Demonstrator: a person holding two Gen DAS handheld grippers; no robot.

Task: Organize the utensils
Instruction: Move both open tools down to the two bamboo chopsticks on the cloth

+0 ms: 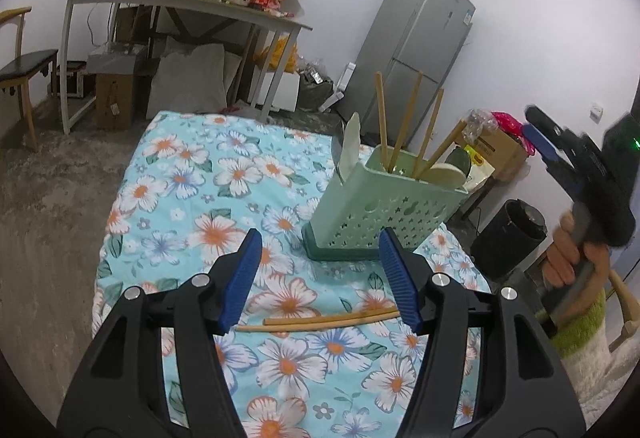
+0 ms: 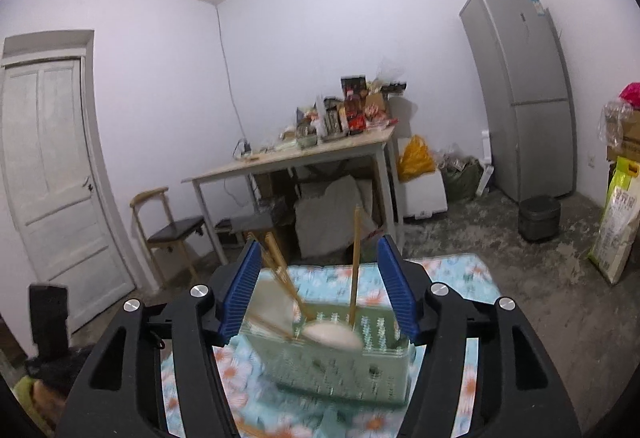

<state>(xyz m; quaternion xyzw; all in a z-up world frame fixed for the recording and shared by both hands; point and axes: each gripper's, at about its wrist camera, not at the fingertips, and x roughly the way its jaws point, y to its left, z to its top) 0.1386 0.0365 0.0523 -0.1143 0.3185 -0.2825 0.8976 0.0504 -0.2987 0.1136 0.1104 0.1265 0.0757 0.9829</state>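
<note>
Blue-padded jaws of the left gripper (image 1: 320,278) fill the bottom of the left wrist view, standing wide with nothing pressed between them. Just past them, low in the centre of the frame, a pair of chopsticks (image 1: 320,320) lies flat on the floral cloth (image 1: 180,174) that covers the surface, stretching nearly from pad to pad but touching neither.

Up and to the right sits the green utensil holder (image 1: 376,214), upright on its darker base, with more chopsticks (image 1: 408,122) leaning out of it and a pale spoon (image 1: 351,146) poking up at its left end.

Over at the right edge, a hand (image 1: 572,258) grips the handle of the right gripper (image 1: 538,130), held well clear of the holder.

Switching to the right wrist view: those jaws are wide too, nothing gripped, and the holder shows blurred between and beyond the pads.

Further out, a cluttered table (image 1: 180,4) stands against the wall at upper left, and a grey fridge (image 1: 420,50) at upper right.
</note>
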